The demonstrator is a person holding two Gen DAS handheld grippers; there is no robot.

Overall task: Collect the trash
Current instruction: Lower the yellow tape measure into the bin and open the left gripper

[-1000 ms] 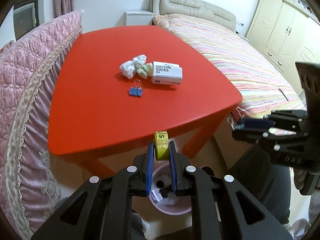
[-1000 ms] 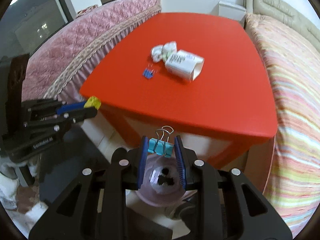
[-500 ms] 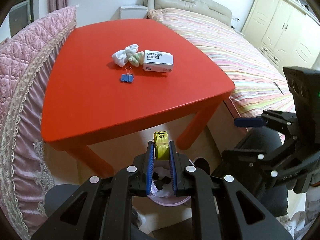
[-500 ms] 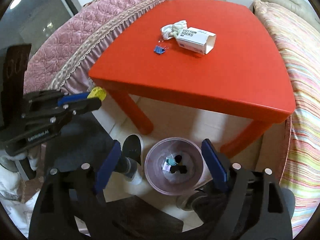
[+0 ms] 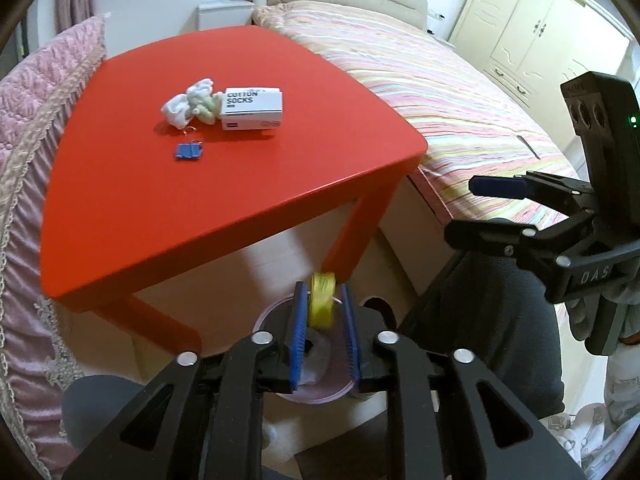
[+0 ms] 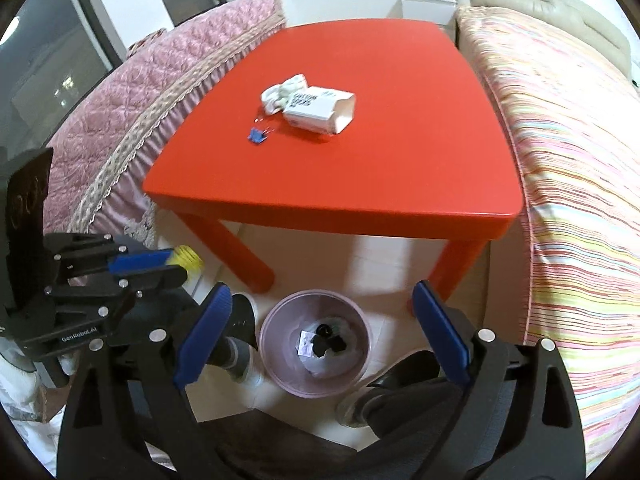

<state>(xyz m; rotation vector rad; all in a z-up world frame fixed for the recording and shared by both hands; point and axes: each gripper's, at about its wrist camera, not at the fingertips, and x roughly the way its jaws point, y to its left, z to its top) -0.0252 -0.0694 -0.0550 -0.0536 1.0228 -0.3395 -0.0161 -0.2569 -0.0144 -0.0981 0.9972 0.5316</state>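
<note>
The left tool (image 5: 324,312) hangs over the pink bin (image 6: 315,350) below the red desk (image 5: 168,208), its jaws opening around a yellow tape roll (image 5: 321,300) that touches the left pad, a gap at the right. The right tool (image 6: 320,336) gapes empty above the same bin. A blue binder clip (image 5: 188,151), socks (image 5: 188,102) and a sock box (image 5: 252,108) lie on the desk.

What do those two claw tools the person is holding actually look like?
Both are matte black plastic frames with silver screw heads. The left gripper and right gripper each end in two fingers faced with ribbed blue pads. White lettering marks their sides, and the right one's upright block shows a green light.
</note>
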